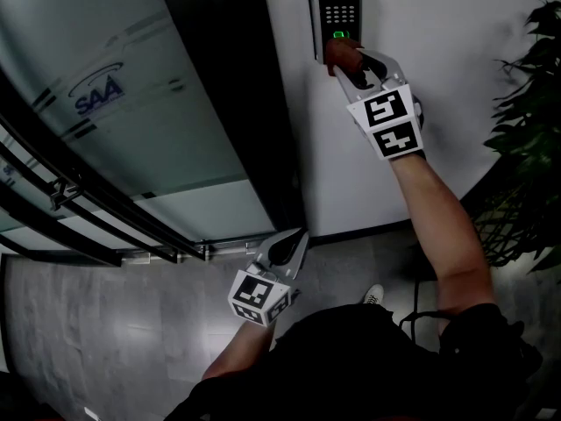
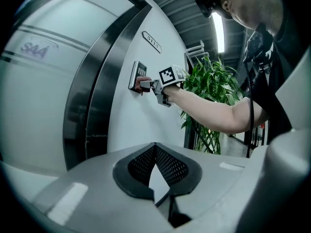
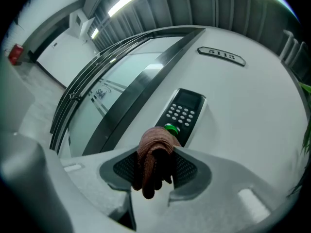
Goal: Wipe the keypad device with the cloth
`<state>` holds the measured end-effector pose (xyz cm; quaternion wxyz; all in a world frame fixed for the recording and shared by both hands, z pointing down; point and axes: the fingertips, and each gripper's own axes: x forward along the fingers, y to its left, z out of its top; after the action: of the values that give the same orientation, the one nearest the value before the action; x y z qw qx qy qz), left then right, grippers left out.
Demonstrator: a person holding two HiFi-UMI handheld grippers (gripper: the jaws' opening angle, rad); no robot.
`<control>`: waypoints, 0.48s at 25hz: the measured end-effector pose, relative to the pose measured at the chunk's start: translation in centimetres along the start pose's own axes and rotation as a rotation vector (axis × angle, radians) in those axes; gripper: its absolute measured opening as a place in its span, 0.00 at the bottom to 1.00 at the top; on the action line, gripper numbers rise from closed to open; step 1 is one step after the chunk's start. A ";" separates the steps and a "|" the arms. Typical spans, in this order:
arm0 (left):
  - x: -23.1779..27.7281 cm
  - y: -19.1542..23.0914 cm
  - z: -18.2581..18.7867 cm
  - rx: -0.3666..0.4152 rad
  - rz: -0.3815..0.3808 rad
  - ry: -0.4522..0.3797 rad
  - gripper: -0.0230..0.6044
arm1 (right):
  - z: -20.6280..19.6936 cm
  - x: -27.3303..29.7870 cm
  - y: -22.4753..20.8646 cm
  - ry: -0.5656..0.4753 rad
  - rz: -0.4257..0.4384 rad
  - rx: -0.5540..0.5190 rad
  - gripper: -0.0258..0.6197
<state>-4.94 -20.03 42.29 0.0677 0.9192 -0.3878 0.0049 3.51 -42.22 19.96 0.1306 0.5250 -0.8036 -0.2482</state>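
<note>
Right gripper (image 3: 158,152) fingers pinching the bunched cloth (image 3: 151,165). The wad pokes past the tips, so fabric rather than plastic meets the keypad device (image 3: 185,111) at its 6 o'clock end. Left gripper (image 2: 155,146) fingers pressed together, empty, parked low out of the way.

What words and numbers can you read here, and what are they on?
"SAA": logo on the glass door.
"5113": plate on the wall above the keypad; the last digit is blurred, so it is not certain.
Keypad keys: too small to read.
</note>
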 end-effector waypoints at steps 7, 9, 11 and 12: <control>0.0 0.0 -0.1 0.000 -0.003 0.003 0.06 | -1.4 -0.3 0.9 0.018 0.010 0.018 0.27; 0.0 0.0 -0.2 0.001 -0.004 0.005 0.06 | -1.9 -0.4 1.2 0.028 0.015 0.020 0.27; 0.0 -0.1 -0.1 0.000 -0.004 0.003 0.06 | -2.5 -0.4 1.6 0.040 0.023 0.022 0.27; -0.1 -0.1 -0.1 0.001 -0.004 0.003 0.06 | -2.8 -0.4 1.8 0.045 0.027 0.023 0.27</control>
<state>-4.90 -19.90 42.33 0.0679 0.9200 -0.3859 0.0063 3.61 -41.98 23.36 0.1462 0.5212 -0.8101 -0.2254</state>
